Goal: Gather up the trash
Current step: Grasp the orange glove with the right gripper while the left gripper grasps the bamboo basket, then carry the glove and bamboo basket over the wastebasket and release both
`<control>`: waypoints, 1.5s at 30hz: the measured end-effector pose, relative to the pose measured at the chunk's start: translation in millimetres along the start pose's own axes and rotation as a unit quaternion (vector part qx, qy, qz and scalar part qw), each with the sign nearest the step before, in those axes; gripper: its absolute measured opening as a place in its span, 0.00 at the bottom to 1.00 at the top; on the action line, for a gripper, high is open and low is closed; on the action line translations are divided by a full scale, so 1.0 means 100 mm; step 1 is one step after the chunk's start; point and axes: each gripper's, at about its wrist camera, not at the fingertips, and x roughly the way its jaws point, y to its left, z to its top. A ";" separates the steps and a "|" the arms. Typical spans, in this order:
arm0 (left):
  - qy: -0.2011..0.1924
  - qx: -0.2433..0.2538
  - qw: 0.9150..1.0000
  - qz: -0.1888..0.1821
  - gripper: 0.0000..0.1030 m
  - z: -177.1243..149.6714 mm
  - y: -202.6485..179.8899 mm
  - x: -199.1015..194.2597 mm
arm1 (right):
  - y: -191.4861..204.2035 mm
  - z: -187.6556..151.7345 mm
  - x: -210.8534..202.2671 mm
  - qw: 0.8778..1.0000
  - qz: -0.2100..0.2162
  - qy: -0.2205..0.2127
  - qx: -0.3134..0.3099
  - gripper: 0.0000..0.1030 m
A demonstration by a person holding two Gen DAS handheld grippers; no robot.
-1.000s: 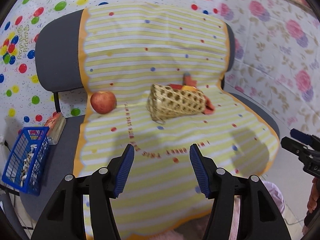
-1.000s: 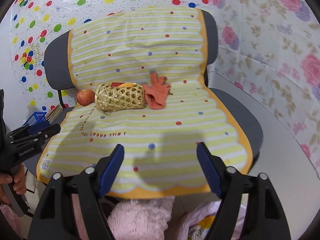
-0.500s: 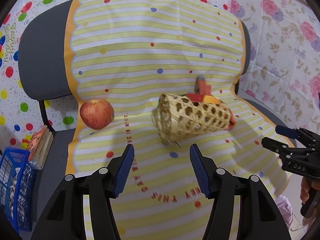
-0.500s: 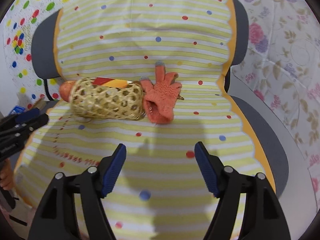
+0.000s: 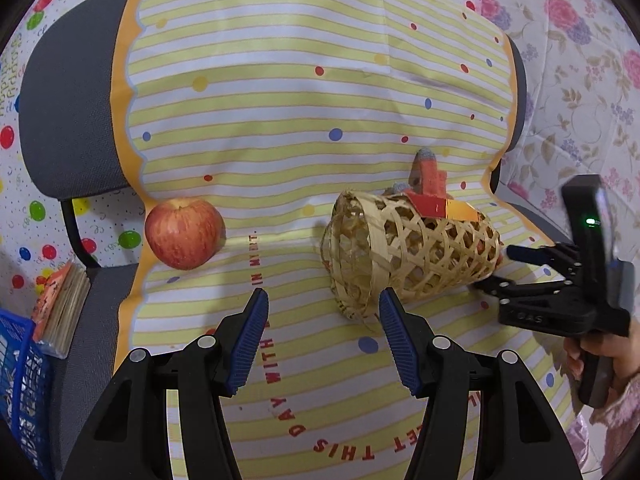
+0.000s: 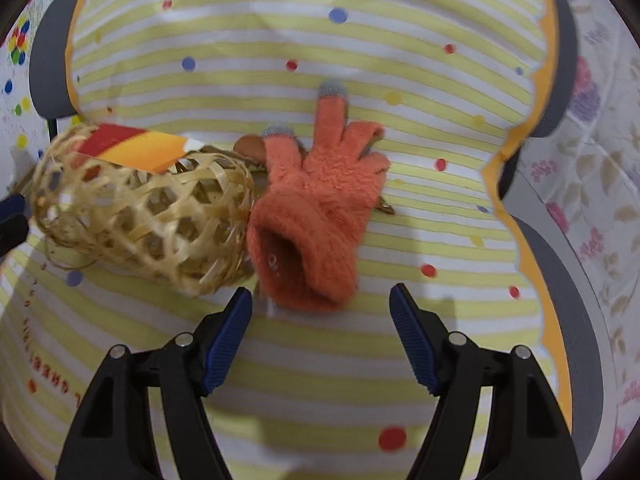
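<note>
Grippers are both held low over the seat of a grey chair (image 5: pixel 68 112) draped in a yellow-and-white striped cloth (image 5: pixel 280 120) with coloured dots. Left gripper (image 5: pixel 323 300) points forward at the seat, its ribbed blue fingers (image 5: pixel 250 340) set wide apart with nothing between them; the mouth of a woven basket (image 5: pixel 412 252) lies just ahead of its right finger. Right gripper (image 6: pixel 321 296) hovers level, jaws likewise spread and empty, with an orange glove (image 6: pixel 316 216) just beyond its tips. In the left wrist view the right gripper (image 5: pixel 516 268) comes in from the side, its black frame gripped by a hand (image 5: pixel 600 364), tips close to the basket's closed end.

The basket is an open lattice of pale bamboo strips, rounded and tipped on its side, holding a flat red, orange and white card (image 6: pixel 136 148) that sticks out through the top of the weave. The glove is fuzzy and thick, with grey fingertips, its cuff gaping toward the camera; it lies flat on the cloth, touching the basket's end. Something small and brown peeks from beneath it; what it is cannot be told. A smooth red apple (image 5: pixel 184 232) sits well to the left of the basket. A blue plastic crate (image 5: pixel 20 392) stands beside the chair's left edge.
</note>
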 end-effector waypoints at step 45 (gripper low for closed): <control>0.041 0.083 0.988 -0.126 0.07 -0.03 -0.63 0.11 | -0.36 -1.00 -1.61 0.979 0.047 -0.066 0.189 0.14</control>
